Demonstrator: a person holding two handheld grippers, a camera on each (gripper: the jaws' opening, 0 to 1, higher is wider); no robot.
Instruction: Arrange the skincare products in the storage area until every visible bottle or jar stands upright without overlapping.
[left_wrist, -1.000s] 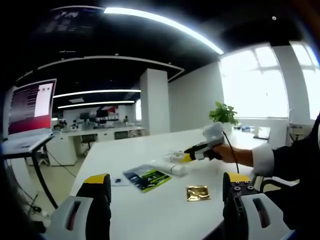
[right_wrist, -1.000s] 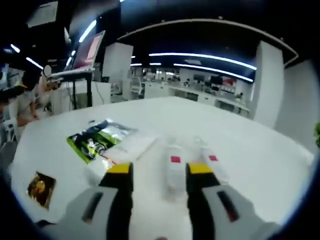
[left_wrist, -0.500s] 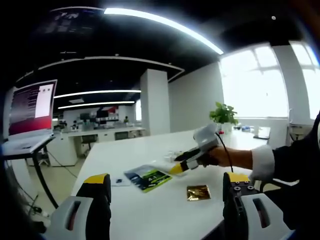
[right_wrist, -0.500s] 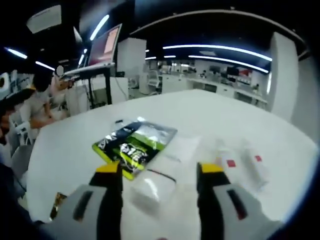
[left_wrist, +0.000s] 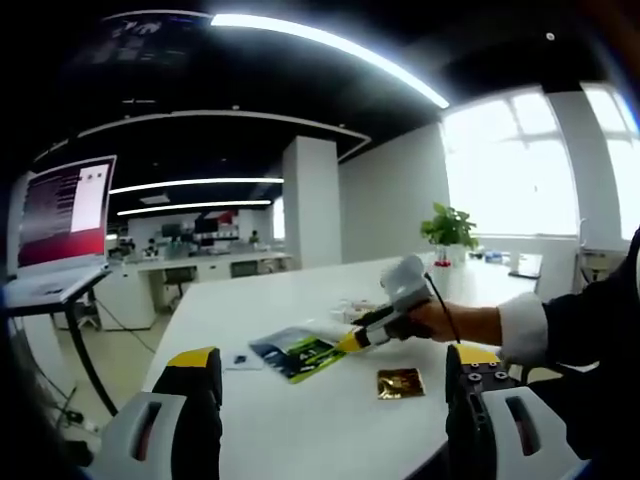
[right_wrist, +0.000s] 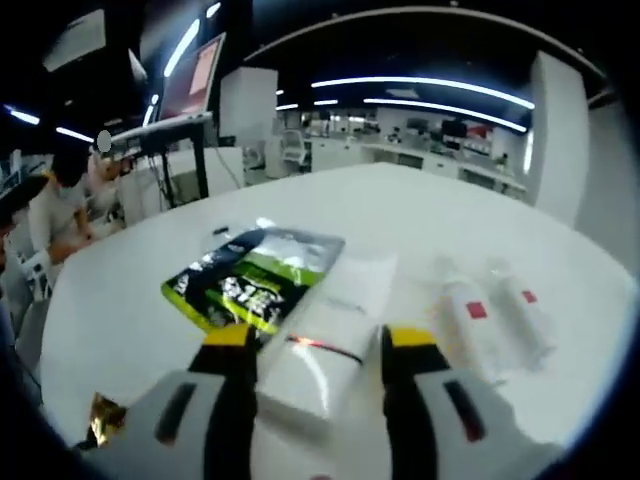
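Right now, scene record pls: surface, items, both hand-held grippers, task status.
surface: white table
items: green-black pouch; white tube; two small white bottles, both lying flat side by side; gold sachet
left hand-held gripper: open, above the table's near edge, holding nothing
right hand-held gripper: jaws either side of the white tube, apparently not yet closed on it
task status: nothing standing upright yet

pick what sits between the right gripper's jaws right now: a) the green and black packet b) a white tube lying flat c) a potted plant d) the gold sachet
b, in the right gripper view the white tube lies flat on the table between the open jaws of the right gripper, with the green and black packet beyond to the left.
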